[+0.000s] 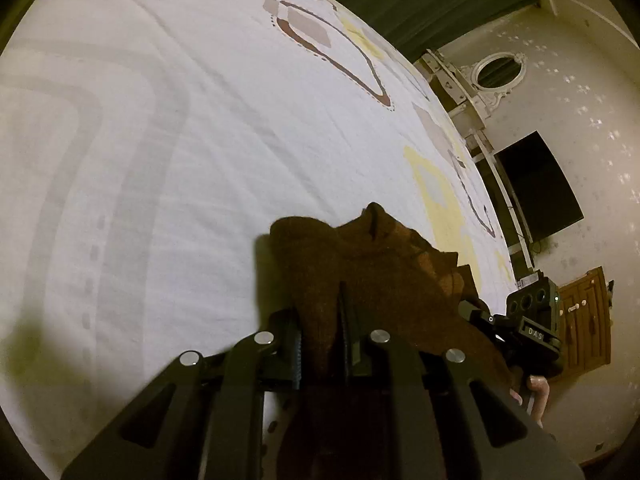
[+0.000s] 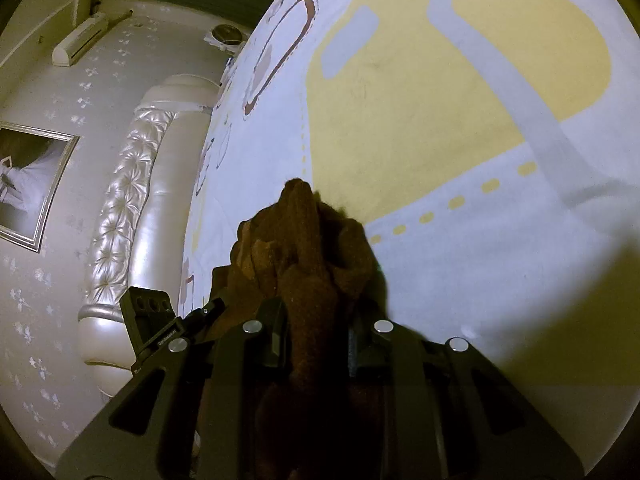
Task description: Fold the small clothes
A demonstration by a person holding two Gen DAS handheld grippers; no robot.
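A small brown knitted garment (image 1: 372,264) lies bunched on a white bed sheet (image 1: 160,160) printed with yellow, grey and brown shapes. My left gripper (image 1: 320,344) is shut on its near edge, with brown cloth pinched between the dark fingers. In the right wrist view the same brown garment (image 2: 296,248) rises in folds ahead of my right gripper (image 2: 316,340), which is shut on another part of its edge. Each gripper shows in the other's view: the right gripper's body (image 1: 532,320) at the lower right, the left gripper's body (image 2: 152,320) at the lower left.
A person's fingers (image 1: 536,392) show under the right gripper. Beyond the bed edge stand a dark screen (image 1: 536,188), a wooden cabinet (image 1: 584,320) and an oval mirror (image 1: 498,68). A tufted pearly headboard (image 2: 132,200), a framed picture (image 2: 32,184) and a wall air conditioner (image 2: 80,44) are on the other side.
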